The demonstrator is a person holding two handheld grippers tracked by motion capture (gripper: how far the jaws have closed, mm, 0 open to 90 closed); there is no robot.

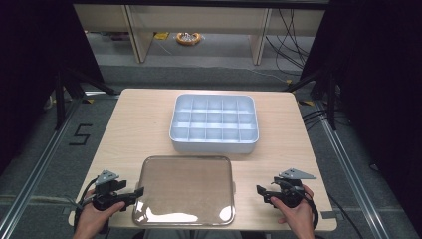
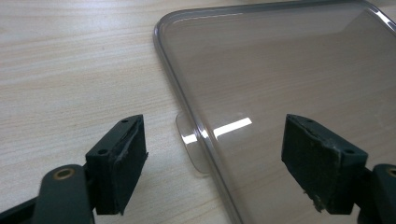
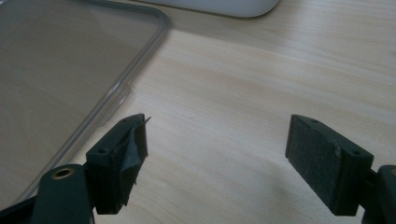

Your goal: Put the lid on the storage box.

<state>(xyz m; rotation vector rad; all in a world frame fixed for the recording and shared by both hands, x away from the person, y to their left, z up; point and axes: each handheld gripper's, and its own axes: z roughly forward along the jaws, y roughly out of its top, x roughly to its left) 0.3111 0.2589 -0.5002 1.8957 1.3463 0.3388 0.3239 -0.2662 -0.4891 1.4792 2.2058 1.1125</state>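
Note:
A clear, smoky plastic lid lies flat on the wooden table near its front edge. Behind it stands a white compartment box with several empty cells. My left gripper is open at the lid's left edge; in the left gripper view its jaws straddle the lid's rim and a small tab. My right gripper is open over bare wood, a little to the right of the lid. The box's front wall shows at the top of the right gripper view.
Bare wood runs along both sides of the box and lid. The table's front edge is just below both hands. Black stands and cables flank the table on the floor; shelving legs and a yellow object lie far behind.

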